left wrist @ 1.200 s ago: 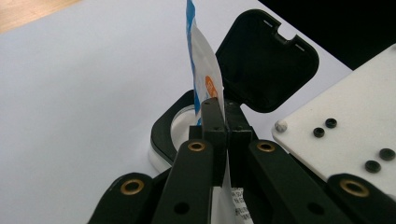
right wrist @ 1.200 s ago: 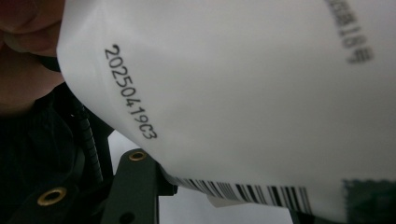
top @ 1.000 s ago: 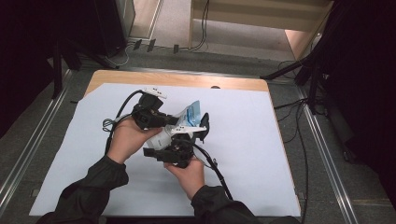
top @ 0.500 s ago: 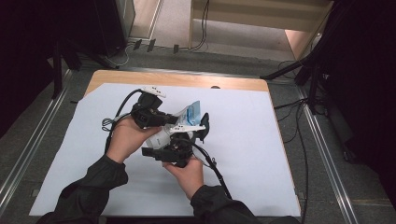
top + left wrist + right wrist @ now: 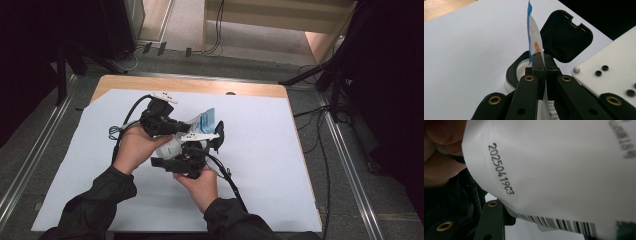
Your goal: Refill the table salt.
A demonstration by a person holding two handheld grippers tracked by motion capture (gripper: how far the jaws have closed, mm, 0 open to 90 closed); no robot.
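The pouch (image 5: 202, 122), a white sachet with a blue end and an orange mark, is held above the middle of the table (image 5: 260, 150), nearer its far edge than its near one, between the two hand-held grippers. It is pinched at its edge by the left hand-held gripper (image 5: 543, 62), whose jaws are pressed fully together on the film. In the left gripper view a black case (image 5: 559, 42) with its lid flipped open is seen just behind the pouch.

The jaws of the right hand-held gripper (image 5: 210, 142) have just been opening. In the right gripper view the pouch's white face, with a printed date code and a barcode, lies across the lens and well within the reach of those jaws; whether the pads press on it cannot be told from these pictures. The widening is judged to be a release or a re-grip of the pouch's lower part, with the pouch left to the left hand-held gripper; if so, the hold rests on one thin edge and the pouch could swing or slip.

Against the frame of a second ago, little is altered: both hands are found in the same place over the table, the pouch points the same way, and the blue end is raised toward the far edge as before.
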